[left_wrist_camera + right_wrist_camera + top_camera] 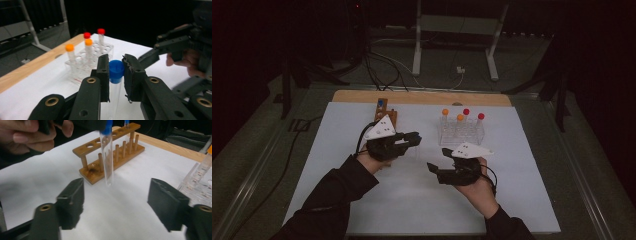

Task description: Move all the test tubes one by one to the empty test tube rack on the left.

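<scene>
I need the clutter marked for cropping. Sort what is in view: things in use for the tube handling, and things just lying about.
In use:
- blue-capped tube, clamped in the left gripper
- wooden rack
- right gripper, jaws apart, nothing between them
- clear rack with orange- and red-capped tubes

Lying about:
- cables on the floor
- metal frame legs

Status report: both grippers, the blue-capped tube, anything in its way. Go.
Left gripper shut on blue-capped tube, hanging upright off the table. Right gripper open, empty. Wooden rack just behind the tube, path clear.
</scene>
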The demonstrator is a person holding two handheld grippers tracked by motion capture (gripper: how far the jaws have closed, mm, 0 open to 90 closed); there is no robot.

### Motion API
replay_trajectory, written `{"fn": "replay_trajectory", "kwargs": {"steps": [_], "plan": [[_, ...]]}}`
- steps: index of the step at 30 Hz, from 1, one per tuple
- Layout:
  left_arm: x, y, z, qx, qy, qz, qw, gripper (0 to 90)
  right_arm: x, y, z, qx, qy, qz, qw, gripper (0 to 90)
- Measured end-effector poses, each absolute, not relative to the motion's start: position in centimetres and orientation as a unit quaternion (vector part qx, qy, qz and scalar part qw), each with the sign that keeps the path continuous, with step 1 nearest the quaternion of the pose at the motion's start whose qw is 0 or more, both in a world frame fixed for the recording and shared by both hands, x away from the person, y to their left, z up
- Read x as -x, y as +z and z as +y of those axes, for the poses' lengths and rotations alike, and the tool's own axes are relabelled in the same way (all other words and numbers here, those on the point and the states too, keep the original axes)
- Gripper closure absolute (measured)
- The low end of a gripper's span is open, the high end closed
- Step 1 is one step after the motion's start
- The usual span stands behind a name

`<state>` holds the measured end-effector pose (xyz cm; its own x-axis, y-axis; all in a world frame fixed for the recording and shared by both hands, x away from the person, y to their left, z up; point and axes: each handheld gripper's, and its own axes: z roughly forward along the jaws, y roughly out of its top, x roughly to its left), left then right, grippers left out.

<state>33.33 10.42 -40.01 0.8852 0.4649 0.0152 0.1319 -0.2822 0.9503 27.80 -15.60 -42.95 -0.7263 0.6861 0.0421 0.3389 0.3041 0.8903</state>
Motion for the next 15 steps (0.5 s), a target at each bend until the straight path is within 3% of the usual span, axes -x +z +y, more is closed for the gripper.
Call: {"fn": "replay_trajectory", "kwargs": {"steps": [9,15], "plan": [[-35.0,-38.7,12.7,-0.775,0.178,0.213,0.567,77.2,-27.7,-42.9,-15.7,-0.309,0.508,0.786,0.169,3.3],[-36.2,-38.2,14.1,-0.77,0.2,0.232,0.56,77.2,-27.7,-43.0,-15.9,-0.305,0.508,0.787,0.172,0.3]]}}
